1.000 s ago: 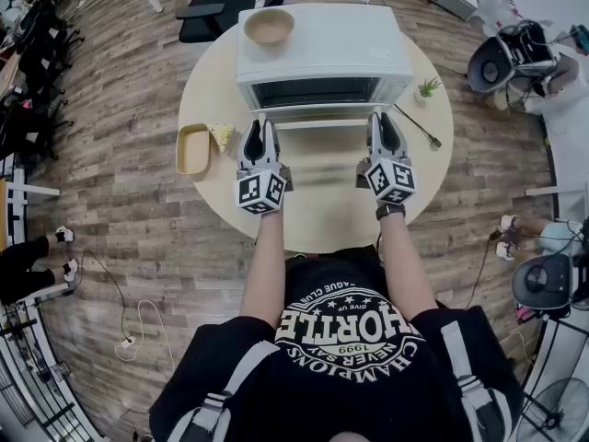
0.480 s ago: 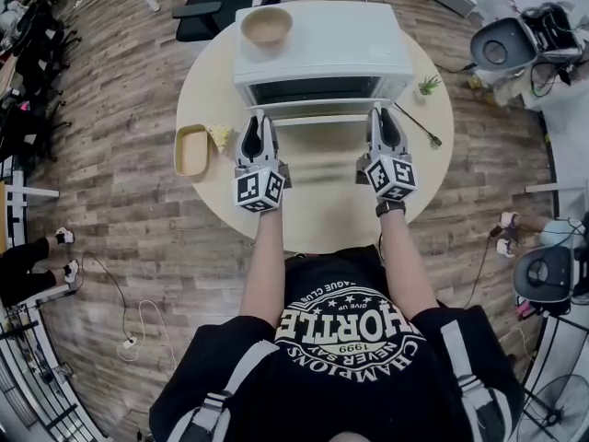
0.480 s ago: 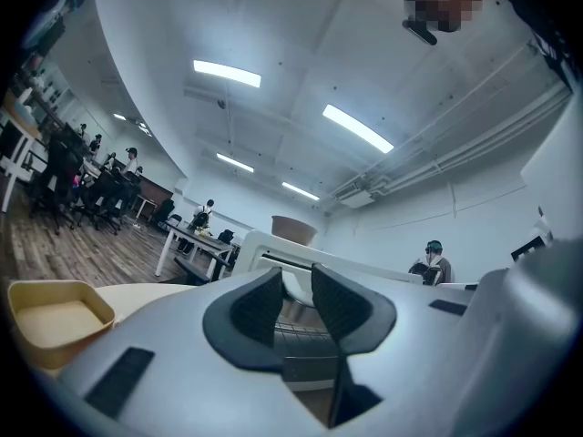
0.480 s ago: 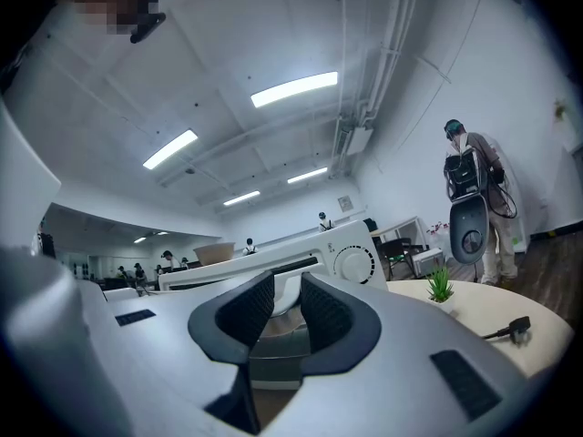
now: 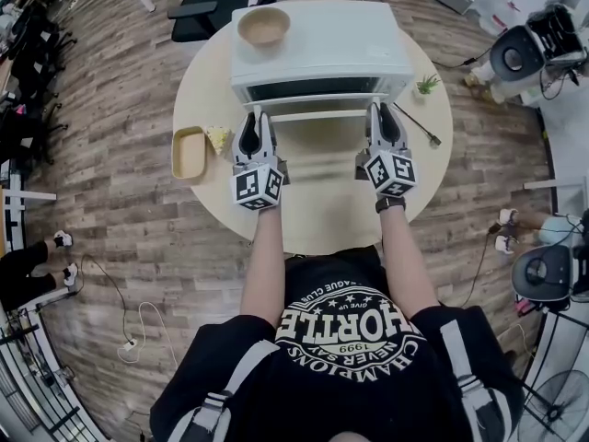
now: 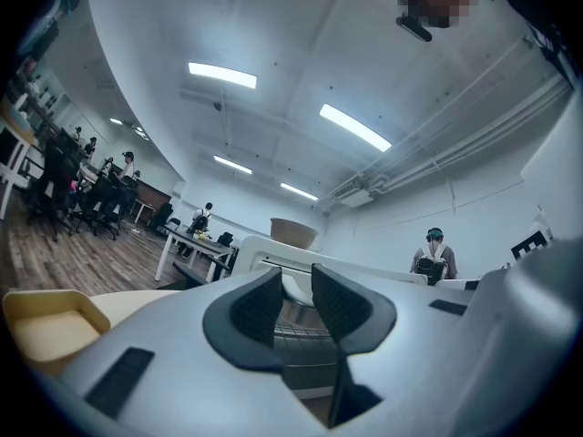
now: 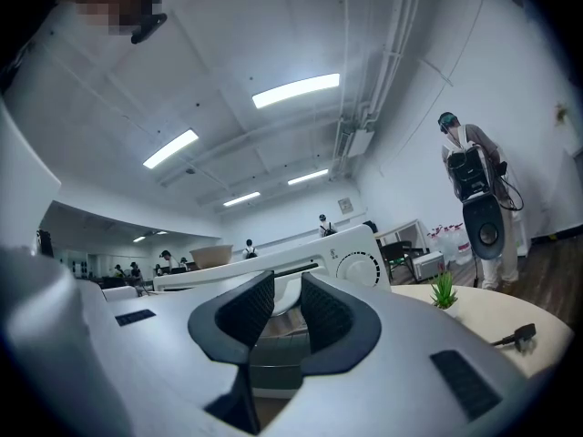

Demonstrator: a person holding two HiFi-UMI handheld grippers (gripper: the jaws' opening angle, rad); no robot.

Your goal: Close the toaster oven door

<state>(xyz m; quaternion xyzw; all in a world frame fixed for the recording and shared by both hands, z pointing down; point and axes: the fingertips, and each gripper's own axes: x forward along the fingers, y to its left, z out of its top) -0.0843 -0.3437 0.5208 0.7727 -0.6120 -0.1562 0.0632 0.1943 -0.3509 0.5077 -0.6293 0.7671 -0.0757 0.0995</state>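
Leftward, the left gripper (image 5: 259,120) held its jaws partly apart at the left end of the white door handle (image 5: 317,114), with no clamping visible. The right gripper (image 5: 384,113) stood likewise parted at the handle's right end. The toaster oven (image 5: 322,49) sat open-doored on the round table (image 5: 322,219).

The person's black shirt (image 5: 354,334) carries white print, upside down in the head view: "CHAMPIONS", "NEVER SAY", "GIVE UP", "1999", and larger letters partly cut off by folds, "HORTLE" and "AGUE CLUB". The cubes on the left gripper (image 5: 256,118) and right gripper (image 5: 382,110) bear black-and-white square markers, no letters. Marks round the oven (image 5: 331,49) dial (image 7: 356,268) are too small to read.
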